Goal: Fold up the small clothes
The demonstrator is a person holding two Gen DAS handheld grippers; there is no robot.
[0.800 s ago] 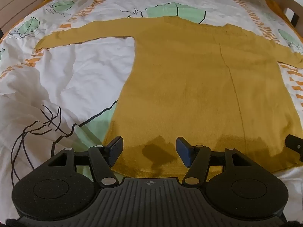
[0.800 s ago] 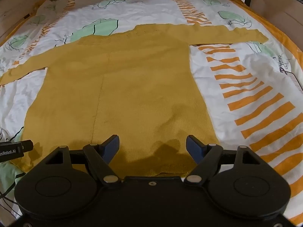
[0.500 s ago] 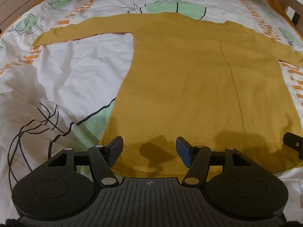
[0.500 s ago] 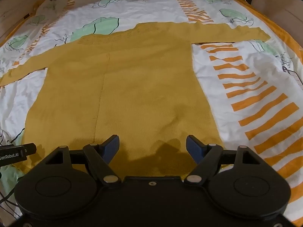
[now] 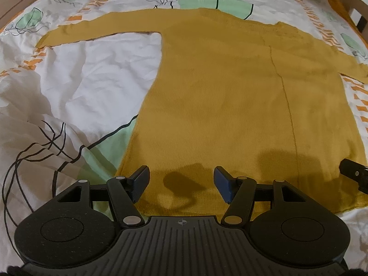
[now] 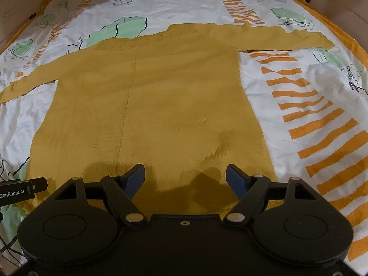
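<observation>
printed bedsheet (image 5: 92, 80), flat mustard sweater (image 5: 230, 103)

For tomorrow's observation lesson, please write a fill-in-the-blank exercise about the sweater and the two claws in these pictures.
1. The mustard-yellow sweater lies flat with both sleeves spread ____.
2. It rests on a patterned bedsheet with ____ stripes.
3. The left claw and the right claw both have their jaws ____.
4. Both claws hover over the sweater's ____ edge.

Missing words: outward; orange; open; bottom
</observation>
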